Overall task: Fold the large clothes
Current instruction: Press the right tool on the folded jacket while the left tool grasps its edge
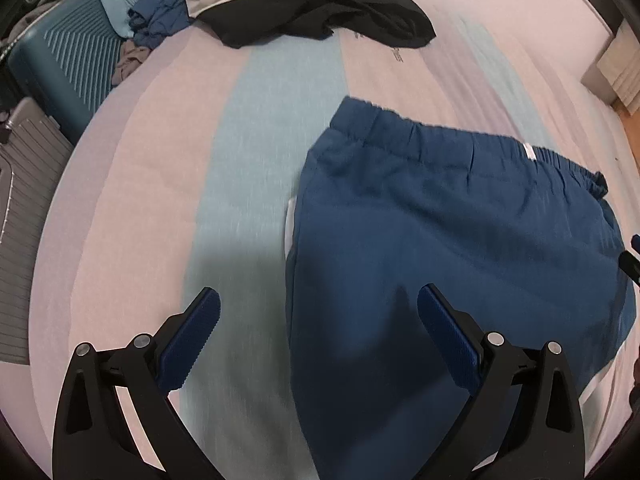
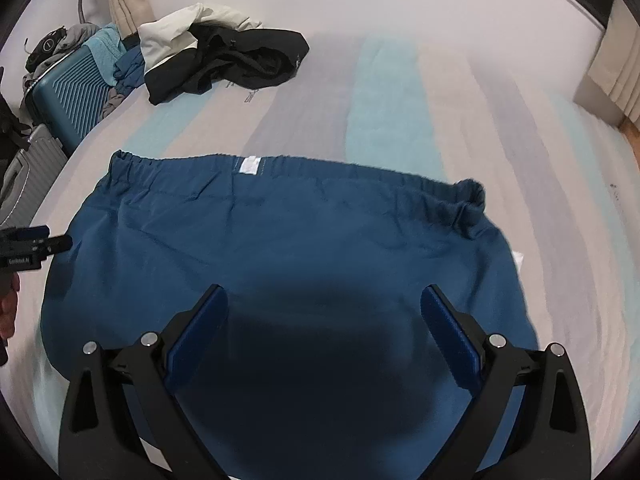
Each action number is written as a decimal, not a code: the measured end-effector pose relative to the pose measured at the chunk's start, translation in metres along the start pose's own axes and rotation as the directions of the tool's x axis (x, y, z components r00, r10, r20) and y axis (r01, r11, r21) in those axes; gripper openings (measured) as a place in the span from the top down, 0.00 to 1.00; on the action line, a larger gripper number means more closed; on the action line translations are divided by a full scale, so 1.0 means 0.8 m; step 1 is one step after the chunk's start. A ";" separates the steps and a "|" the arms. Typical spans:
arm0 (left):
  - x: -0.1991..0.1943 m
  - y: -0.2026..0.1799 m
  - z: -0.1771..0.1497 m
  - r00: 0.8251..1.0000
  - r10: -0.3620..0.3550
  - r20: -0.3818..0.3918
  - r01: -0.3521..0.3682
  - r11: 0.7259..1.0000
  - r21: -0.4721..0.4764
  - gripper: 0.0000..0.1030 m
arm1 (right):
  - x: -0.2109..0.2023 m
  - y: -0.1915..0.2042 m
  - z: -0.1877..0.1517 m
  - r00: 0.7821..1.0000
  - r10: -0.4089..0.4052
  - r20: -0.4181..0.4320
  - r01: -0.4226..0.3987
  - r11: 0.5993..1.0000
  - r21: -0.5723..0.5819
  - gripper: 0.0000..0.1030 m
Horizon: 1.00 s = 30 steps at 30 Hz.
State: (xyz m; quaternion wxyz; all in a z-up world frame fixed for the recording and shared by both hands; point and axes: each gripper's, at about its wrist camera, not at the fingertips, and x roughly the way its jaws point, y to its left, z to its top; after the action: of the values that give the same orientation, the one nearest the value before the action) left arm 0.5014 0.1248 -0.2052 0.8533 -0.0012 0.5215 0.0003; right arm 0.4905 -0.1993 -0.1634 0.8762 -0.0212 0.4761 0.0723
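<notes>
Blue trousers (image 1: 440,216) lie flat on the striped bed sheet (image 1: 248,152), elastic waistband at the far side with a small white label (image 2: 249,166). My left gripper (image 1: 318,306) hangs open above the garment's left edge, nothing between its blue pads. In the right wrist view the same blue trousers (image 2: 280,240) fill the middle, and my right gripper (image 2: 324,304) hovers open over them, holding nothing. The left gripper's tip (image 2: 56,243) shows at the left edge of that view, beside the cloth.
A heap of black and beige clothes (image 2: 216,56) lies at the far side of the bed. A teal suitcase (image 1: 68,60) and a grey suitcase (image 1: 20,208) stand off the bed's left side, with more clothes piled on them. Curtains (image 2: 624,80) hang at far right.
</notes>
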 end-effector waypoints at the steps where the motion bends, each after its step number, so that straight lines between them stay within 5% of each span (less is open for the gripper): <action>1: 0.000 0.000 -0.004 1.000 0.000 -0.001 0.000 1.000 0.003 0.06 | 0.002 0.003 -0.001 1.000 0.003 -0.006 -0.003 1.000 0.003 0.10; 15: 0.025 0.013 -0.035 0.998 -0.046 -0.045 0.045 0.998 -0.032 0.06 | 0.053 0.025 -0.024 0.995 -0.002 -0.098 0.001 1.000 -0.010 0.09; 30: 0.050 -0.002 -0.043 0.983 -0.163 -0.081 0.163 0.987 -0.010 0.06 | 0.103 0.027 -0.060 0.996 -0.030 -0.088 0.027 0.999 -0.035 0.06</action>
State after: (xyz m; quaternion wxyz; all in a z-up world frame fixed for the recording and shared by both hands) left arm 0.4887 0.1233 -0.2565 0.8285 -0.0451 0.5540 -0.0688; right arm 0.4913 -0.1740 -0.2577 0.8546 -0.0459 0.5129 0.0668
